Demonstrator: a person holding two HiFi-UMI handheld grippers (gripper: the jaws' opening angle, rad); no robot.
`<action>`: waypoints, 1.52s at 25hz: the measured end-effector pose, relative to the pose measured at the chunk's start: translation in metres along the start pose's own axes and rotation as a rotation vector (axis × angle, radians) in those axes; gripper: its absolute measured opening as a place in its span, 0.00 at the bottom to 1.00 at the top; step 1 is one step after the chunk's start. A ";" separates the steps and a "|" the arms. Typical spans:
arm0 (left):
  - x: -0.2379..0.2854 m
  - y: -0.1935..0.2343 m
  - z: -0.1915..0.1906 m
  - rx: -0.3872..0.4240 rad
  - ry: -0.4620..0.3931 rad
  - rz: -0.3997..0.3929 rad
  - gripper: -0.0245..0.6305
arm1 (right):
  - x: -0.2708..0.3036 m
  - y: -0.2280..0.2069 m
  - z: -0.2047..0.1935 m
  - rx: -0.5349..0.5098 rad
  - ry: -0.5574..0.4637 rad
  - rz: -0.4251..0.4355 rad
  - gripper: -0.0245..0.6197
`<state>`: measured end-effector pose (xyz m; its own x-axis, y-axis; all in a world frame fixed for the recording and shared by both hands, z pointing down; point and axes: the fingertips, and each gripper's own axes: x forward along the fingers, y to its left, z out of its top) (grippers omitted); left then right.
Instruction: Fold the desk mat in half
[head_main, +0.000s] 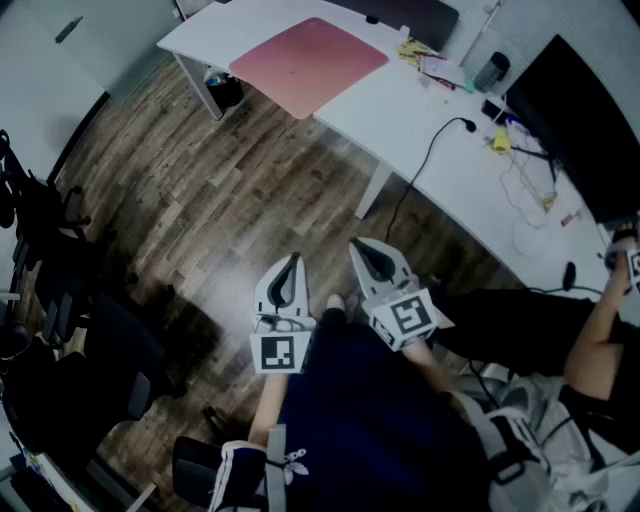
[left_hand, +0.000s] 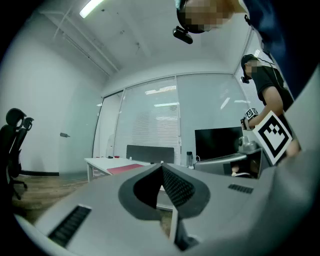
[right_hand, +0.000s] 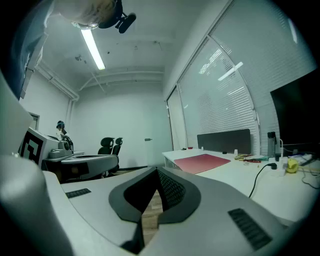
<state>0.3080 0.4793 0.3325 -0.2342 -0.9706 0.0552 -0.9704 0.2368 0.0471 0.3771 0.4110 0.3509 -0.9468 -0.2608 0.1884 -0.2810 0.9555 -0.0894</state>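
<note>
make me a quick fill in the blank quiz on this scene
The desk mat lying unfolded is coloured ____.
It rests on a desk whose top is ____.
The left claw and right claw are both empty and ____.
Below them is a floor of ____.
Missing words: pink; white; shut; wood.

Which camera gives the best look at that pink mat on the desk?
The head view: it looks down on the whole pink mat, lying flat. The right gripper view shows it as a low wedge; the left gripper view, only a distant sliver.
</note>
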 end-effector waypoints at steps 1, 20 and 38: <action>0.000 0.000 0.001 -0.004 -0.004 0.002 0.04 | 0.000 -0.001 0.000 0.002 -0.001 -0.001 0.04; -0.004 0.000 -0.001 -0.018 -0.006 0.012 0.04 | -0.002 0.004 0.011 0.041 -0.070 0.020 0.04; 0.033 0.069 -0.003 -0.053 0.008 -0.025 0.04 | 0.066 0.007 0.005 0.038 -0.010 -0.006 0.04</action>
<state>0.2330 0.4637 0.3405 -0.2093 -0.9759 0.0615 -0.9714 0.2147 0.1014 0.3121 0.4000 0.3574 -0.9465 -0.2684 0.1791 -0.2926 0.9479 -0.1258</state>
